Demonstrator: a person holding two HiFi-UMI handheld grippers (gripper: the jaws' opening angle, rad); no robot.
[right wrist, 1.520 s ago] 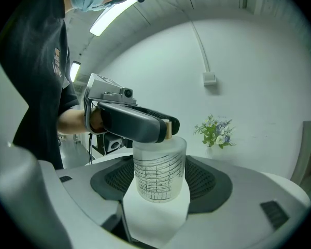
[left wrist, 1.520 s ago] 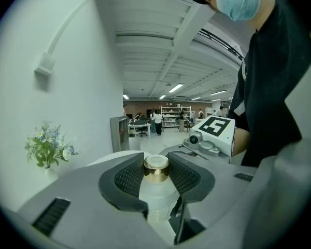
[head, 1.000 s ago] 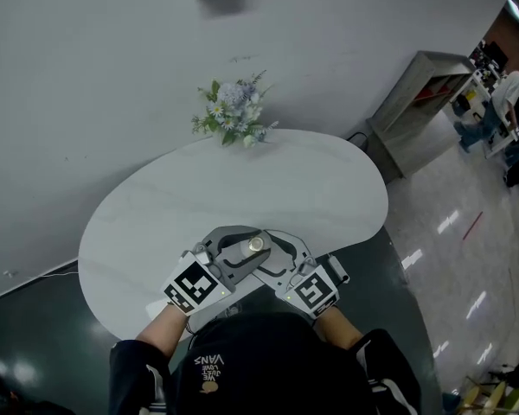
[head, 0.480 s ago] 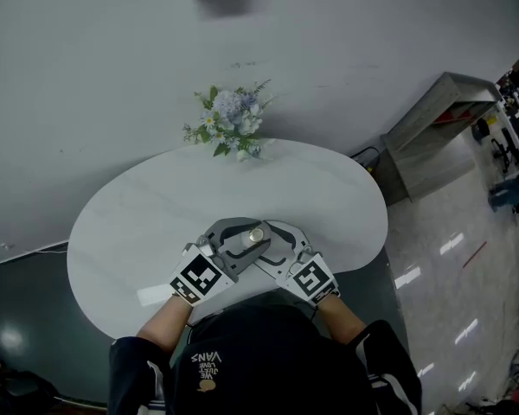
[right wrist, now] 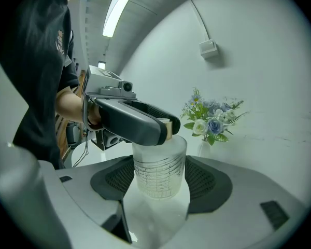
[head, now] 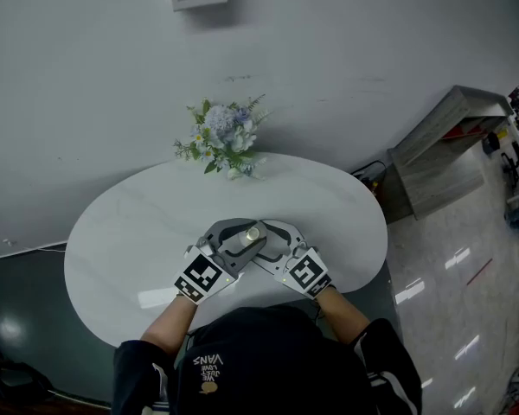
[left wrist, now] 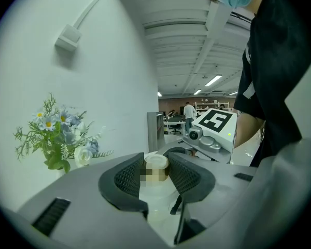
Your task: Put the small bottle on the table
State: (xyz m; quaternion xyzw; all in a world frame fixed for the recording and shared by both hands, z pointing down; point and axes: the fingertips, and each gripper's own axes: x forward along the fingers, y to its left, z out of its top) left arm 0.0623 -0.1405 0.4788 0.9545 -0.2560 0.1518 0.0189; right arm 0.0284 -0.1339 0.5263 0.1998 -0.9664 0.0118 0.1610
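Small frosted graduated bottle (head: pixel 253 233), frame centre, above white oval surface (head: pixel 138 232); left claw (left wrist: pixel 156 174) clamped on cap (left wrist: pixel 156 162), right claw (right wrist: pixel 159 179) on body; release outstanding.

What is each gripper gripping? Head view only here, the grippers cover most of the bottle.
Observer: In the left gripper view, the left gripper has its pads closed on the cap of the small bottle.
Operator: And the right one?
Observer: In the right gripper view, the right gripper has the bottle's frosted body between its pads, lower down than the left jaws.
Operator: Any markings on it?
Observer: Yes, graduation lines run around the body.
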